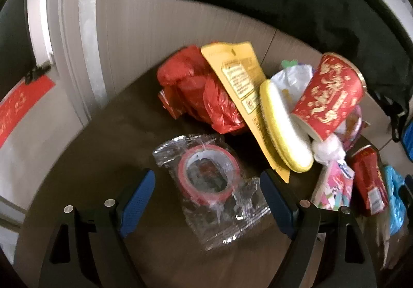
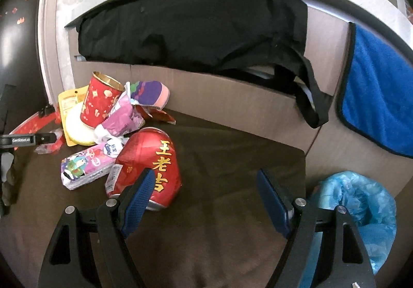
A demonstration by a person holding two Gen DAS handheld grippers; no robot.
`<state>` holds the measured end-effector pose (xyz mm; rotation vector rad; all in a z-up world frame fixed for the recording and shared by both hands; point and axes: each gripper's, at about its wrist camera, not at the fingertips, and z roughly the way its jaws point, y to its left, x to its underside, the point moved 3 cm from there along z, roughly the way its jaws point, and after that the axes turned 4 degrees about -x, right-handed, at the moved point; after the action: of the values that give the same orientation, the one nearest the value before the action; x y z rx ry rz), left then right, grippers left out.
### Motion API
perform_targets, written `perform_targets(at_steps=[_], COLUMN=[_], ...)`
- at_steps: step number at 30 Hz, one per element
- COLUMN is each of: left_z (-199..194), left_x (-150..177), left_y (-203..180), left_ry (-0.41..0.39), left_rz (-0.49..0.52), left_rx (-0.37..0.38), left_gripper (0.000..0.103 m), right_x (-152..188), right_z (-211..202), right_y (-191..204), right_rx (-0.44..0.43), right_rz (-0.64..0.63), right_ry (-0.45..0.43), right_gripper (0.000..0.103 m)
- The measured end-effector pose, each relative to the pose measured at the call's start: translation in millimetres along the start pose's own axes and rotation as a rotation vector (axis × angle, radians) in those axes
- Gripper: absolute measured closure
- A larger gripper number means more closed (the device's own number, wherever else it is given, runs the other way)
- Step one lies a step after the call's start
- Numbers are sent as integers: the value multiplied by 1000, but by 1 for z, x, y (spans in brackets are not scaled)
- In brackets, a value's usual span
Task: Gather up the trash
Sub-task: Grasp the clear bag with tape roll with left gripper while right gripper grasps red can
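Observation:
Trash lies on a brown table [image 1: 103, 148]. In the left wrist view my left gripper [image 1: 207, 197] is open above a clear wrapper holding a red tape roll [image 1: 209, 172], which lies between the fingers. Behind it are a red plastic bag [image 1: 201, 89], a yellow card [image 1: 245, 86], a yellow-rimmed lid [image 1: 286, 130] and a red paper cup [image 1: 330, 97]. In the right wrist view my right gripper [image 2: 206, 200] is open and empty; a dented red can [image 2: 149, 169] lies by its left finger [image 2: 138, 200]. A pink tissue pack [image 2: 87, 166] lies left of the can.
A bin lined with a blue bag [image 2: 361, 205] stands off the table's right edge. A black bag [image 2: 193, 27] hangs under a grey counter behind the table. A blue towel [image 2: 376, 97] hangs at the right. The red cup [image 2: 100, 102] and wrappers [image 2: 149, 94] pile at the back left.

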<state>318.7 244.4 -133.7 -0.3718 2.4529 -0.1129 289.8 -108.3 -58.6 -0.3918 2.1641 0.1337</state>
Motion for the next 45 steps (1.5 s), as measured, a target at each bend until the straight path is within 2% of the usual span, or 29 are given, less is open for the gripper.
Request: perform_targets(at_steps=[2, 3, 6, 12, 17, 23, 27, 30, 35, 37, 40, 45], left_z=[5, 7, 6, -20, -51, -86, -96, -92, -86, -86, -87, -88], left_x=[-4, -5, -8, 1, 17, 29, 28, 31, 36, 36, 36, 38], left_y=[-2, -3, -4, -11, -32, -56, -66, -78, -94, -94, -98, -106], left_ry=[-1, 3, -1, -65, -128, -173, -195, -178, -160, -157, -159, -158], left_rz=[6, 10, -11, 19, 91, 143, 146, 151, 169, 169, 172, 181], left_rx=[-29, -39, -34, -11, 8, 91, 130, 154, 170, 177, 180, 183], left_gripper=[29, 38, 51, 51, 51, 51, 51, 51, 51, 51, 51, 51], right_x=[0, 0, -3, -15, -18, -17, -12, -8, -10, -12, -14, -15], right_z=[1, 0, -3, 11, 41, 67, 84, 92, 85, 83, 79, 73], right_y=[2, 4, 7, 12, 36, 53, 43, 35, 26, 25, 22, 18], right_rx=[-6, -9, -12, -158, -209, -181, -182, -202, -252, -257, -291, -342], right_rz=[-5, -12, -24, 61, 38, -16, 29, 72, 109, 99, 94, 93], right_ry=[3, 3, -4, 61, 144, 182, 223, 250, 221, 214, 212, 220], right_gripper=[25, 25, 26, 25, 25, 25, 25, 26, 41, 55, 64, 66])
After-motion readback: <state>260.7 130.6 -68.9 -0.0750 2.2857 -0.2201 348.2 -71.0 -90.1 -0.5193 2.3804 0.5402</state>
